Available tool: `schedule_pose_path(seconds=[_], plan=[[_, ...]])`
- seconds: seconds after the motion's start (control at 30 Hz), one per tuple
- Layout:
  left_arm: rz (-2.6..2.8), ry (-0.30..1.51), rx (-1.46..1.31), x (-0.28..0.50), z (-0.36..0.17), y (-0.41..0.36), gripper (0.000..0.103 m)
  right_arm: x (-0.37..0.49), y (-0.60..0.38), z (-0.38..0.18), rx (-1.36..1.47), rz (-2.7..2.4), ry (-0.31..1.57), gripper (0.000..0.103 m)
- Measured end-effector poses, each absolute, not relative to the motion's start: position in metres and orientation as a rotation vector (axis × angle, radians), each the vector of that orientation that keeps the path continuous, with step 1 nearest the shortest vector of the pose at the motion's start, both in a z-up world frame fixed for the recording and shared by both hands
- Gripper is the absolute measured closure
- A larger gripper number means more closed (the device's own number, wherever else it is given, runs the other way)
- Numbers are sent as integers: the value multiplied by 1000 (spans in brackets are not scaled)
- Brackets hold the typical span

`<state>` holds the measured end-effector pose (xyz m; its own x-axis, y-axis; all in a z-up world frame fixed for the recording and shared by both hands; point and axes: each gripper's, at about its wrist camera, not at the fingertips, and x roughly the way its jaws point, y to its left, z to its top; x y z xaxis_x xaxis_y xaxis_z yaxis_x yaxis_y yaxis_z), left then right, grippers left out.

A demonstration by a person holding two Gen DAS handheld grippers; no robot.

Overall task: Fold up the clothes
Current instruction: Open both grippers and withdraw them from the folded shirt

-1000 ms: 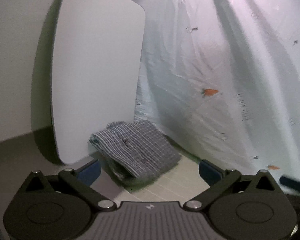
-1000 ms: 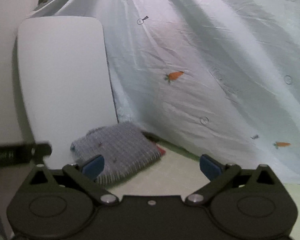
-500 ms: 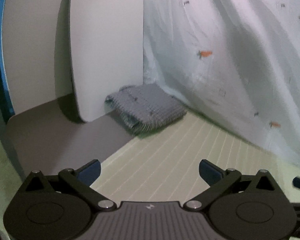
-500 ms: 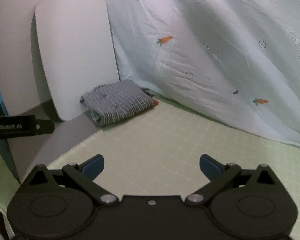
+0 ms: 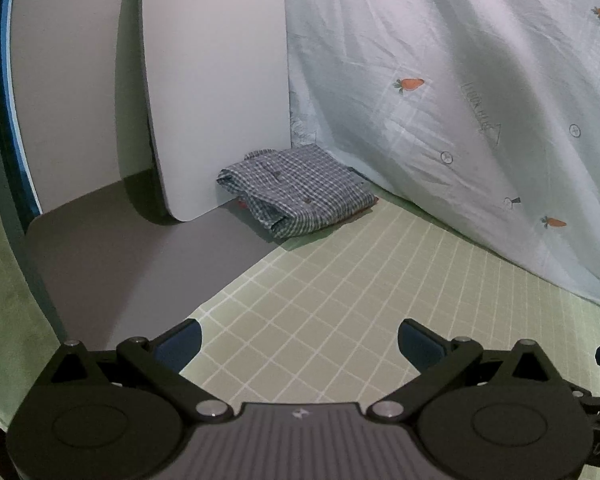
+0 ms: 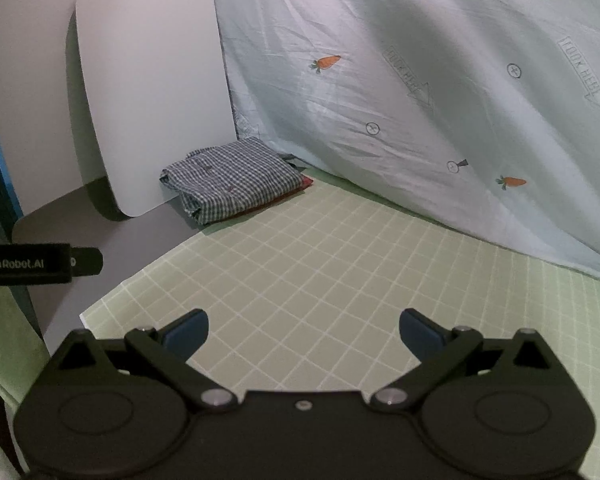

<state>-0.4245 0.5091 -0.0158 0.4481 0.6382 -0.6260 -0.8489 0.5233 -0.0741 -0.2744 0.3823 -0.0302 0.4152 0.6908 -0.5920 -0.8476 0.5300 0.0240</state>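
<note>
A folded blue-and-white checked shirt (image 5: 296, 192) lies at the far corner of the table, against a leaning white board and the hanging sheet. The right wrist view shows the same shirt (image 6: 232, 178) with a red edge of another cloth (image 6: 306, 181) peeking out beneath it. My left gripper (image 5: 300, 342) hovers open over the green grid mat, well short of the shirt, nothing between its blue pads. Open and empty too, my right gripper (image 6: 303, 330) stands above the mat at a similar distance. The left gripper's body (image 6: 40, 264) shows at the right view's left edge.
A green grid mat (image 5: 340, 304) covers the table, with a grey surface (image 5: 132, 264) to its left. A white rounded board (image 5: 216, 92) leans upright at the back left. A pale sheet with carrot prints (image 5: 460, 100) hangs along the back and right.
Both grippers have pulled back from the folded shirt, which now looks smaller and farther away. More of the green mat shows in front. Both stay open.
</note>
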Motion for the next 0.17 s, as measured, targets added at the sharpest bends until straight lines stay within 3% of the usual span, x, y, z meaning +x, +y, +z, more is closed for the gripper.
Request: schedule_pose_path(seconds=[0.17], plan=[[959, 581, -412, -428, -15, 510, 0, -275, 382, -32, -303, 982, 593, 0]])
